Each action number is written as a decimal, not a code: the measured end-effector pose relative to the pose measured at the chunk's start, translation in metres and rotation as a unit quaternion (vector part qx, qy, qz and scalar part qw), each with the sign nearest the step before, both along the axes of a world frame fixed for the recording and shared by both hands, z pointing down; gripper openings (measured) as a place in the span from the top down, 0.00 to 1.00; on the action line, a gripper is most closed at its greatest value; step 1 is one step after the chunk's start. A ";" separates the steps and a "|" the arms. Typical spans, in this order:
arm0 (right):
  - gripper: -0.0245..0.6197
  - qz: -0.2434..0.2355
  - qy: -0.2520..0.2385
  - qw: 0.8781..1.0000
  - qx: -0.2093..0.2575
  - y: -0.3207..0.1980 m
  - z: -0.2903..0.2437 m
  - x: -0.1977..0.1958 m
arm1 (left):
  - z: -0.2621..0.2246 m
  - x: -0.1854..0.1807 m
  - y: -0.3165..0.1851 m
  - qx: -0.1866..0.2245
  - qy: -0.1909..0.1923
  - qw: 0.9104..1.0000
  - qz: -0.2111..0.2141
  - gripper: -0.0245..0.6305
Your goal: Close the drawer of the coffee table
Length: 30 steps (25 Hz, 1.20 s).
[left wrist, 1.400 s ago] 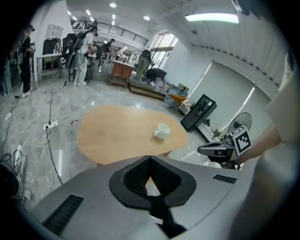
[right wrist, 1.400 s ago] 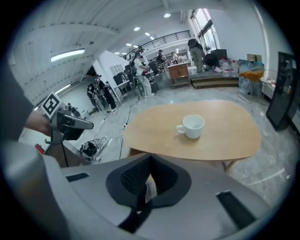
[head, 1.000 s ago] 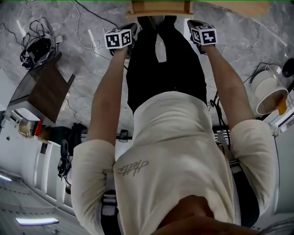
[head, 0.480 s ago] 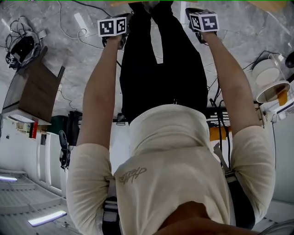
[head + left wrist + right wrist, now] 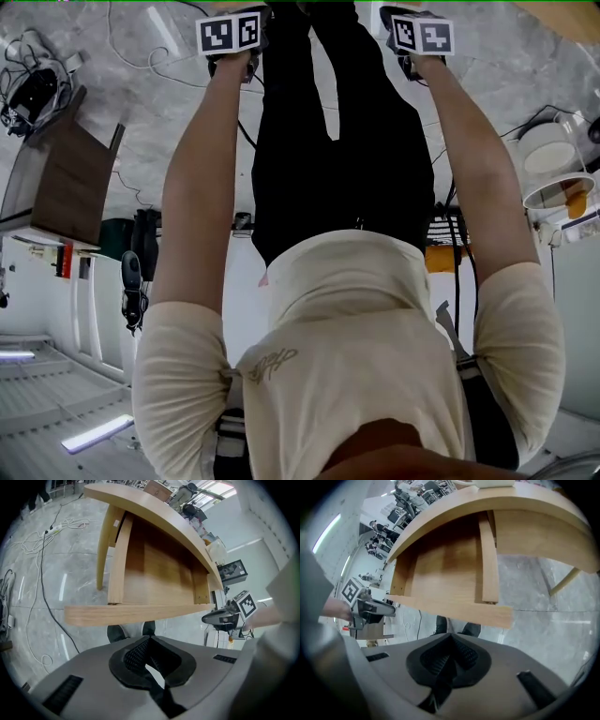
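My left tongs [image 5: 149, 639] and right tongs [image 5: 451, 637] face the open drawer [image 5: 154, 569].
Both pairs are pinched together with nothing between them. The wooden drawer stands pulled out from under the desk [image 5: 159, 513] top, its front board [image 5: 136, 613] just beyond both tips, above my shoes [image 5: 117, 632] on the grey floor [image 5: 70, 569].

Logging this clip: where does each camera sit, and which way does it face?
Head view: on the person's head, facing steeply down; shows the torso, both outstretched arms and the trousers.
Left gripper view: rides the left claw, jaws together, facing the open drawer under the coffee table.
Right gripper view: rides the right claw, jaws together, facing the same drawer.
Shared: both gripper views show the drawer front, the person's shoes and the opposite claw.
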State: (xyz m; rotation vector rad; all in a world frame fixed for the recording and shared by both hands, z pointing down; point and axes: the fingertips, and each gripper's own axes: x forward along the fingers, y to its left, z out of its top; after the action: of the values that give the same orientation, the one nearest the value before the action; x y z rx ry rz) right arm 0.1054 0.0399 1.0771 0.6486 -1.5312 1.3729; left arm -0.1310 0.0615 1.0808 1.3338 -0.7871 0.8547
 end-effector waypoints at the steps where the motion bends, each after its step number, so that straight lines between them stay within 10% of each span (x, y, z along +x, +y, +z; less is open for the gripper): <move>1: 0.97 0.011 -0.002 1.000 0.001 -0.002 0.000 -0.004 | 0.001 -0.002 0.000 -0.003 -0.003 1.000 0.004 0.96; 9: 0.97 0.108 -0.014 0.994 0.009 -0.028 0.011 -0.024 | 0.022 -0.021 -0.013 -0.022 -0.010 1.000 -0.003 0.96; 30: 0.97 0.112 -0.047 0.992 0.022 -0.041 -0.001 -0.028 | 0.017 -0.023 -0.041 0.026 0.009 0.998 -0.052 0.96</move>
State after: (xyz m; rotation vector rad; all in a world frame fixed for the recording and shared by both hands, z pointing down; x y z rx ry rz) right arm 0.0776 -0.0014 1.0763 0.8137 -1.6052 1.5602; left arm -0.1538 0.0208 1.0981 1.3331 -0.8621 0.7424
